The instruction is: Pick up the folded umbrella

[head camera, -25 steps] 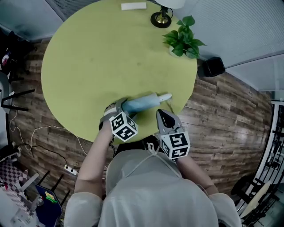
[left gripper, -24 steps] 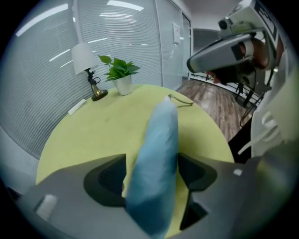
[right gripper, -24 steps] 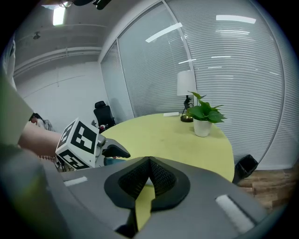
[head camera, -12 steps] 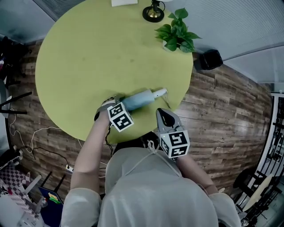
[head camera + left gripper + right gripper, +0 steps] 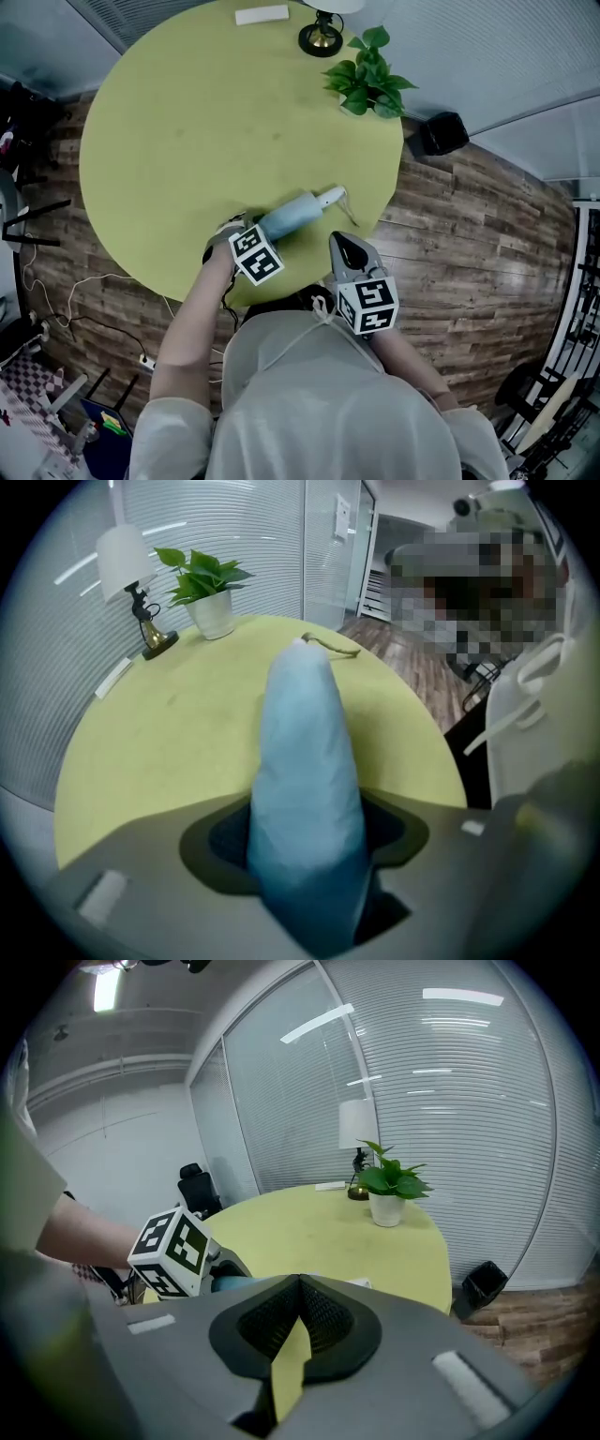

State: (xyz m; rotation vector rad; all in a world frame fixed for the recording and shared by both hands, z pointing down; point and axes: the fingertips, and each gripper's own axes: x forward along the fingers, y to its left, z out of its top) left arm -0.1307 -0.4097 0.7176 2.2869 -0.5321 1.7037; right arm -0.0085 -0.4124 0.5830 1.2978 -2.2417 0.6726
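a round yellow-green table (image 5: 187, 141) stands on a wooden floor (image 5: 469, 244). at its far edge are a lamp (image 5: 321, 37), a potted plant (image 5: 367, 82) and a flat white piece (image 5: 262, 15). a black bin (image 5: 442, 133) stands beside the table.

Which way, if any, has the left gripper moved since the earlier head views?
Yes: the left gripper has moved in from the near edge of the table onto the umbrella, its jaws closing around it.

Looks like an office meeting room: glass partition walls with slatted horizontal blinds (image 5: 450, 1101) wrap right round, and a black swivel office chair (image 5: 195, 1185) sits at the back. A round yellow-green table (image 5: 187, 141) stands on a wood-plank floor (image 5: 469, 244) and carries a white-shaded desk lamp (image 5: 125, 550) and a leafy green plant in a white pot (image 5: 204, 578). A black waste bin (image 5: 441, 133) stands beside the table.
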